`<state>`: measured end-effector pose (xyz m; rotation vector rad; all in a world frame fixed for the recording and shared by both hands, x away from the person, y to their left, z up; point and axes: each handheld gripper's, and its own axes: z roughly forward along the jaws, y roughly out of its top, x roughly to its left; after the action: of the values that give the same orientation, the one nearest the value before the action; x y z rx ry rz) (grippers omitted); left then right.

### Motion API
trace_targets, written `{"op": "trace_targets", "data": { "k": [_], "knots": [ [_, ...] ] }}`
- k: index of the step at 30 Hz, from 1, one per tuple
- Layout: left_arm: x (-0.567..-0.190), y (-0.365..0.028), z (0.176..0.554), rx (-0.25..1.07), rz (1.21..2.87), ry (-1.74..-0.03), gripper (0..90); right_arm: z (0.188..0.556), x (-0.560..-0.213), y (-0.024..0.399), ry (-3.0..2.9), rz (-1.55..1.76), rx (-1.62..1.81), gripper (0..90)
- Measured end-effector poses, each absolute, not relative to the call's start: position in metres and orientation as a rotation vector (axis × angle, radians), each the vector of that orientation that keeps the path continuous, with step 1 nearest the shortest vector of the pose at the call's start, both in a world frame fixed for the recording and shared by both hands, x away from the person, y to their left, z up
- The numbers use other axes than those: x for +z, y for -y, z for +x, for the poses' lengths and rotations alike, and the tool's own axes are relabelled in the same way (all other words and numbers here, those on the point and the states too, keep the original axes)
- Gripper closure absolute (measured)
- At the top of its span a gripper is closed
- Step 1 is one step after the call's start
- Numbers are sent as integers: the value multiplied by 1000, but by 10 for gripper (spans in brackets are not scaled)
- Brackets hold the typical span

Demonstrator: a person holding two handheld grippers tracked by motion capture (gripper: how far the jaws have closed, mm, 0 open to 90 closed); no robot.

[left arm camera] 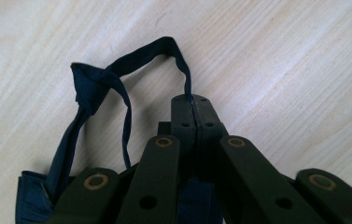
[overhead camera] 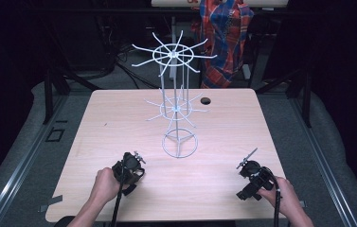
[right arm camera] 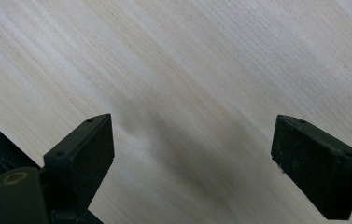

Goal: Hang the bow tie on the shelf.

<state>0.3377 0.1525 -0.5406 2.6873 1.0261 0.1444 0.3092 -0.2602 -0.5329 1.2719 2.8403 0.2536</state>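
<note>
On the pale wooden surface (overhead camera: 119, 118), the left tool (left arm camera: 193, 103) has clenched on a dark navy fabric strap loop (left arm camera: 117, 70); likely next, lifting it toward the white wire rack (overhead camera: 175, 106), right tool (right arm camera: 192, 154) released

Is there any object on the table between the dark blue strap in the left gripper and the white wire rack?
Nothing visible. The left gripper is shut on the dark blue strap, and only bare table lies between it and the white wire rack.
</note>
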Motion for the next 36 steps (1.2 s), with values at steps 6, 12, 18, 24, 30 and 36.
{"op": "trace_targets", "data": {
  "k": [6,12,18,24,30,36],
  "knots": [
    [-534,-162,340,117,2598,-1056,895,311,-530,261,-2855,1247,212,130],
    [-524,-173,341,54,2459,-1068,894,311,-531,262,-2854,1255,228,130],
    [-518,-179,340,30,2399,-1055,895,309,-532,262,-2823,1277,273,130],
    [-510,-187,339,43,2329,-1059,895,309,-531,262,-2828,1270,274,129],
    [-502,-199,338,54,2240,-1078,897,311,-529,262,-2843,1258,243,129],
    [-495,-210,339,32,2151,-1099,898,310,-529,263,-2843,1262,241,129]
  ]
}}
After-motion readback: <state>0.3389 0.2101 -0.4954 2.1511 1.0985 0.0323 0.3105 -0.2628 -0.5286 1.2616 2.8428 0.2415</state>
